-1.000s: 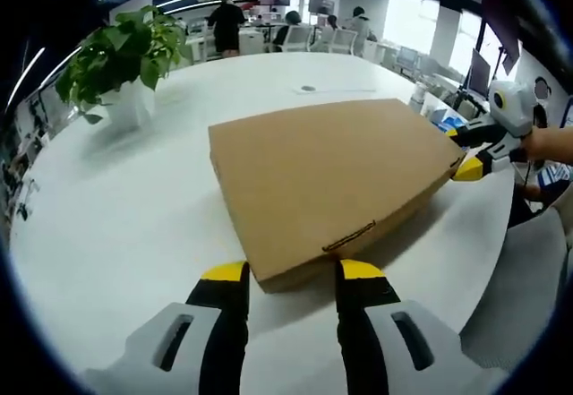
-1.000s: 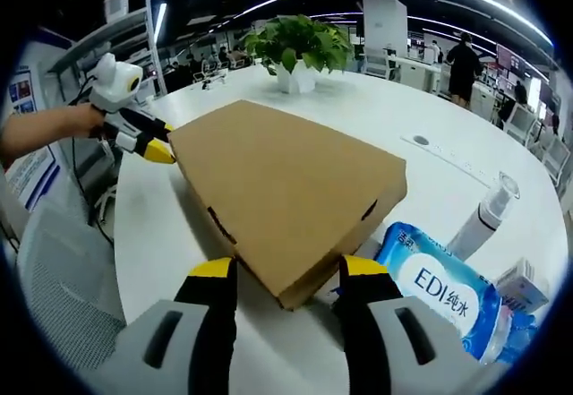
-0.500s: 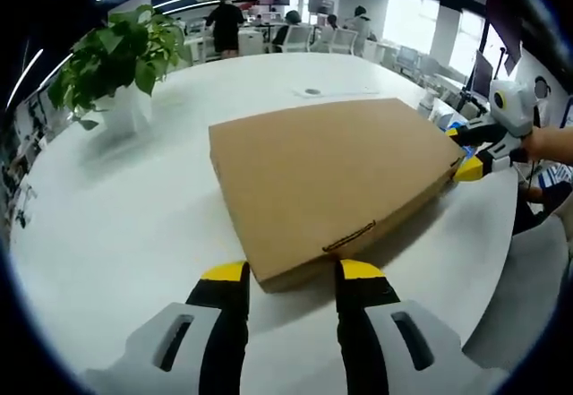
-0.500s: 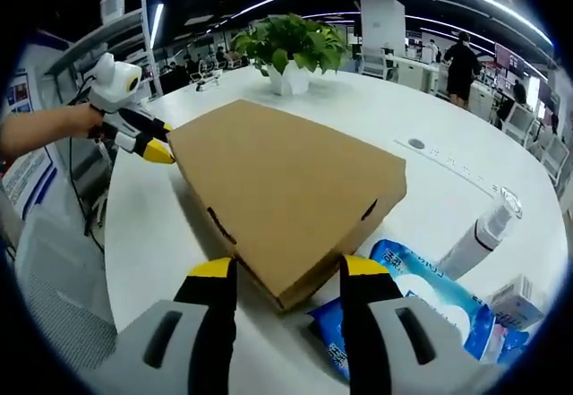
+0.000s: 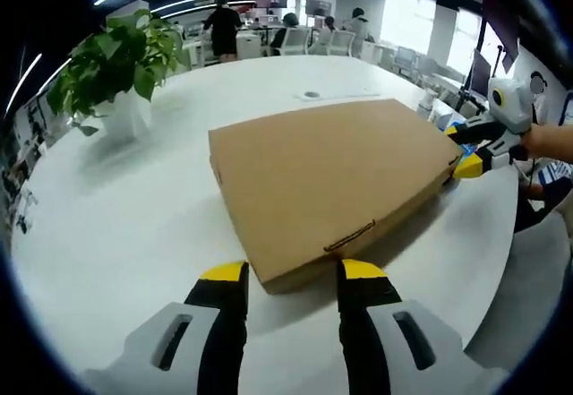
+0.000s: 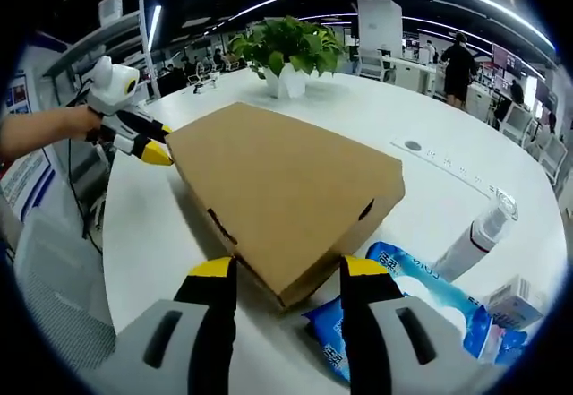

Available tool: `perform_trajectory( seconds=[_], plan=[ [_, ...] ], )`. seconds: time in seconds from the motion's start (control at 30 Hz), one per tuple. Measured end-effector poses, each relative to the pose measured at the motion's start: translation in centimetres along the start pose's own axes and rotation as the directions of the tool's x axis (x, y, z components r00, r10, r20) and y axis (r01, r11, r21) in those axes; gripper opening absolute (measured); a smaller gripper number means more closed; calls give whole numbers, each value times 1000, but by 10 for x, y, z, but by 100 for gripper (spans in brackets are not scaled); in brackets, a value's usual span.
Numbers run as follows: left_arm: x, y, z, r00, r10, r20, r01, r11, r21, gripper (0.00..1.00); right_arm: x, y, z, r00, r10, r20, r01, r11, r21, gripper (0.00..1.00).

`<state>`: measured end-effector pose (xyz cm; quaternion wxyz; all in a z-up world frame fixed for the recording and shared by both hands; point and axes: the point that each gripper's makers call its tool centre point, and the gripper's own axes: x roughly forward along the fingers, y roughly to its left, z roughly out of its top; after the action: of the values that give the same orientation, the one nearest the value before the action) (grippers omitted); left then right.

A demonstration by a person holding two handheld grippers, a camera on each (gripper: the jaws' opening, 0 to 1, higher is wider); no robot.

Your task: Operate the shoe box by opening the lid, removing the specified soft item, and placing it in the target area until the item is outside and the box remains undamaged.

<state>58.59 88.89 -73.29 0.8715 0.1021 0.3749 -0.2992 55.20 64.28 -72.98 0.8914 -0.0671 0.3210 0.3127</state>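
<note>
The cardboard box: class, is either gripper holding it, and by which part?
Each gripper's open jaws straddle a corner of the closed box: left gripper, right gripper. Whether either grips it cannot be told.

Our left gripper view looks low along its jaws at one corner of the flat brown cardboard shoe box (image 5: 331, 180) on the round white tabletop (image 5: 125, 216). Our right gripper view faces the opposite corner, equally close. Both share the box, the leafy green potted plant (image 6: 285, 50) and each other's gripper.
</note>
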Motion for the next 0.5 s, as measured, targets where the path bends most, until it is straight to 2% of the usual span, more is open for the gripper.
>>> perform_trajectory(
  seconds=[0.27,0.43,0.5],
  plan=[
    [-16,-3,6,1000,17,27,-17,1000,9,47,-21,-3,6,999,-34,35,35,999,-31,45],
    [-30,-14,6,999,15,47,-16,1000,18,49,-41,-6,4,997,-61,48,63,997,-37,47],
    [-34,-19,7,998,12,56,-12,1000,14,51,-51,-9,4,995,-80,62,81,997,-16,48]
  ],
)
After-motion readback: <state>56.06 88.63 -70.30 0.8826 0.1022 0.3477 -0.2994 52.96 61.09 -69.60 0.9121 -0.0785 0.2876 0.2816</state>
